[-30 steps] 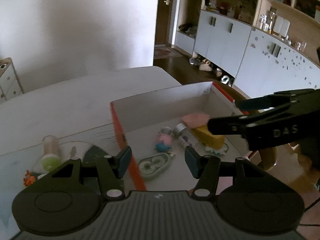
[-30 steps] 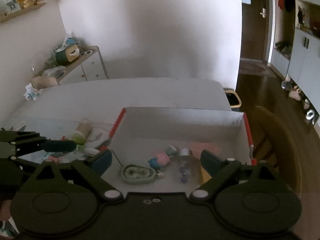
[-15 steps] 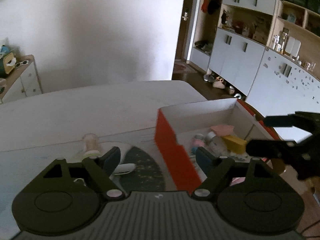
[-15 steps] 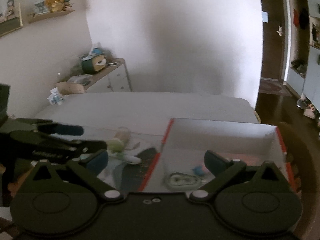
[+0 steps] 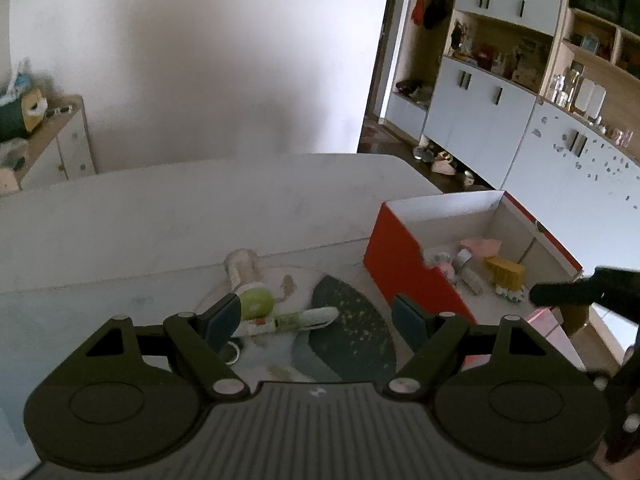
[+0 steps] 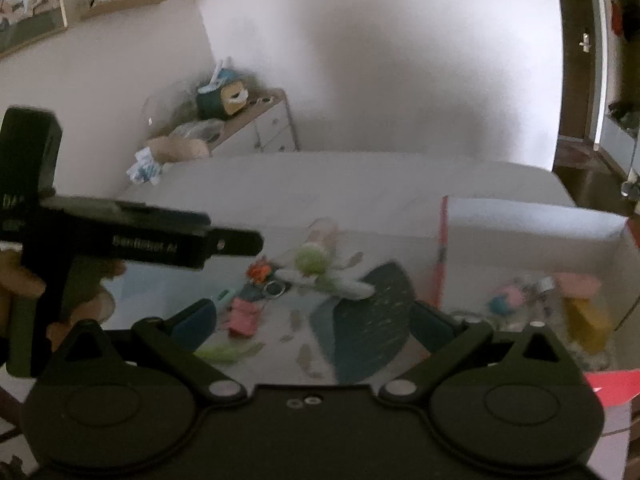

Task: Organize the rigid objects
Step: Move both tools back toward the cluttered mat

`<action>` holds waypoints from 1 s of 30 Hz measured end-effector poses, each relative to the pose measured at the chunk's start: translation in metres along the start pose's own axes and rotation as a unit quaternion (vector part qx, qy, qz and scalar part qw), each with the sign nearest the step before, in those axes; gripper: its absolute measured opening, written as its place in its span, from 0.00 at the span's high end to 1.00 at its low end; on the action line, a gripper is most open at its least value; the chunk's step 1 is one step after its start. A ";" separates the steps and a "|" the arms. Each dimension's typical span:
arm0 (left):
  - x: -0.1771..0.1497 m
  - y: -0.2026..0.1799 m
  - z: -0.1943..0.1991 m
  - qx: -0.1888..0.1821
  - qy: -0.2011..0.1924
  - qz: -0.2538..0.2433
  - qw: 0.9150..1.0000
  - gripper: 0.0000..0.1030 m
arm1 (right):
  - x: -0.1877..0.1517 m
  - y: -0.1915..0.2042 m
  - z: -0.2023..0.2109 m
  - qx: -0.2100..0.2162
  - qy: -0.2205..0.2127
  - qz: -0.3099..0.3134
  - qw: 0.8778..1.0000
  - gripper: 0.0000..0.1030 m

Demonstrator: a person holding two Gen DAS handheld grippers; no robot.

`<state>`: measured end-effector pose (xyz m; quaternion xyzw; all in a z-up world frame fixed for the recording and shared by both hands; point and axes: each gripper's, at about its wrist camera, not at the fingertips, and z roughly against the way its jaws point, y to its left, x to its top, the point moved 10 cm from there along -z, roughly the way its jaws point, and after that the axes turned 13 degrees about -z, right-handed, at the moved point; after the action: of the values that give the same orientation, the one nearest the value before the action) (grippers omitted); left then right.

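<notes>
The left gripper [image 5: 318, 316] hangs above the table [image 5: 160, 216] with its jaws spread wide and nothing between them; the right gripper [image 6: 314, 320] is likewise wide and empty. Just beyond the left fingers lie a white pen [image 5: 298, 319] and a green-capped bottle [image 5: 250, 280] on the mat. Farther right stands the red box [image 5: 404, 264], holding a yellow block [image 5: 505, 270] and a pink piece [image 5: 480, 245].

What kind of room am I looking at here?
Most likely a home living or dining room: a white table strewn with small toys, wall cabinets with shoes beneath, and a low dresser against the wall.
</notes>
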<state>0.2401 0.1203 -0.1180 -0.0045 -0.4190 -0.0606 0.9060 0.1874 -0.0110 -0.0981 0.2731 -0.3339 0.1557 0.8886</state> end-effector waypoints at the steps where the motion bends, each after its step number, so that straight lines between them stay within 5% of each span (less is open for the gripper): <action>1: -0.003 0.005 0.000 -0.003 0.001 0.002 1.000 0.20 | -0.004 0.004 -0.003 -0.001 0.004 0.002 1.000 0.01; 20: -0.078 0.117 -0.036 0.034 0.067 0.054 0.996 0.20 | -0.065 0.075 -0.078 -0.006 0.086 0.033 0.996 0.01; 30: -0.111 0.147 -0.047 0.056 0.087 0.032 0.994 0.20 | -0.085 0.086 -0.110 -0.017 0.124 0.064 0.990 0.02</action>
<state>0.2216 0.2748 -0.2263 0.0379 -0.3408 -0.0081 0.9393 0.1425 0.1146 -0.1921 0.2148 -0.2402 0.2391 0.9159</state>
